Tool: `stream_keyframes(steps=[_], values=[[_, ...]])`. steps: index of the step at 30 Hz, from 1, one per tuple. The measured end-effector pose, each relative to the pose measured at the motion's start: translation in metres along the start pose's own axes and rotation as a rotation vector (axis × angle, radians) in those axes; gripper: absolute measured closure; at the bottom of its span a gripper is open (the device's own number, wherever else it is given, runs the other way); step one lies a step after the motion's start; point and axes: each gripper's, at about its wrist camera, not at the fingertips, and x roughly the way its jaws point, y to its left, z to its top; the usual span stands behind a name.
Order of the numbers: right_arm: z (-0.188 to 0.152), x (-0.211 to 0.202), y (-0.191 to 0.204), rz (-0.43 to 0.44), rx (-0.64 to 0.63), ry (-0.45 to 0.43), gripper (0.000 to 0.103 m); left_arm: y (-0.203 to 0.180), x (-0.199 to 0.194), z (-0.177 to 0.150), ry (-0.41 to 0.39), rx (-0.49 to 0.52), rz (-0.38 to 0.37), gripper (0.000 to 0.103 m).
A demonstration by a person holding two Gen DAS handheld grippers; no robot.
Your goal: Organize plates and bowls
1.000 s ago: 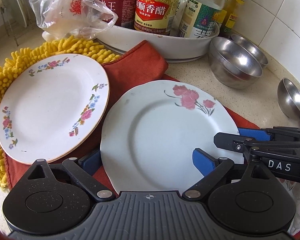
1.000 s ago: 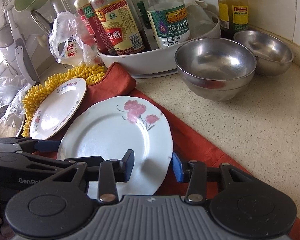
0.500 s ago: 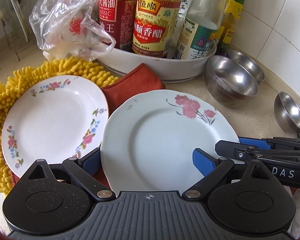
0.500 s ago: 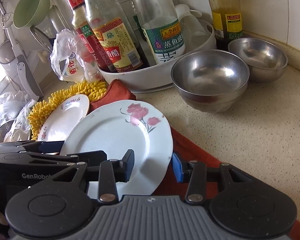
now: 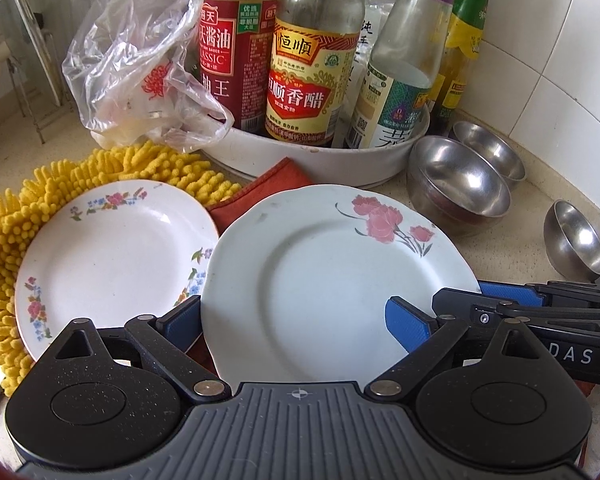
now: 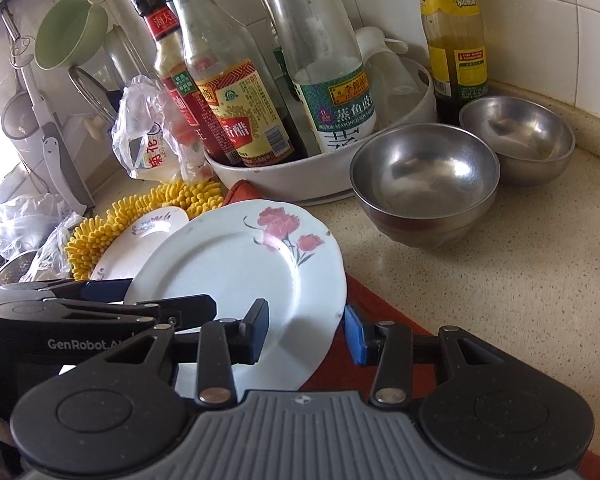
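Plate (image 6: 236,264) sits tilted off the worktop (image 6: 480,280), rim between your right gripper (image 6: 306,334) jaws, contact unclear. Left gripper (image 5: 296,322) gapes wide around it. Labels: "CLASSIC", "SEASONED SOY SAUCE", "GenRobot", "DAS".

Sauce bottles (image 5: 304,72) stand crowded in a white tub (image 5: 340,160) by the tiled wall (image 5: 560,60). A crumpled plastic bag (image 5: 140,72) leans against the tub's left side. A yellow chenille mat (image 5: 4,240) and a red cloth (image 6: 380,320) lie on the speckled counter (image 6: 500,300). A green funnel (image 6: 68,36) hangs at far left.
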Motion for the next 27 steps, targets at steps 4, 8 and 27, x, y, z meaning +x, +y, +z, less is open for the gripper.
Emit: stream_keyframes(steps=[4,8,27], values=[[0.003,-0.003,0.002,0.005,-0.004,-0.015,0.062,0.000,-0.003,0.002,-0.013,0.002,0.007,0.006],[0.005,-0.011,0.006,0.005,-0.010,-0.040,0.062,-0.003,-0.007,0.004,-0.031,0.014,0.015,0.005],[-0.009,-0.051,-0.003,-0.050,0.051,-0.104,0.062,-0.031,-0.022,0.002,-0.066,0.093,-0.048,0.005]])
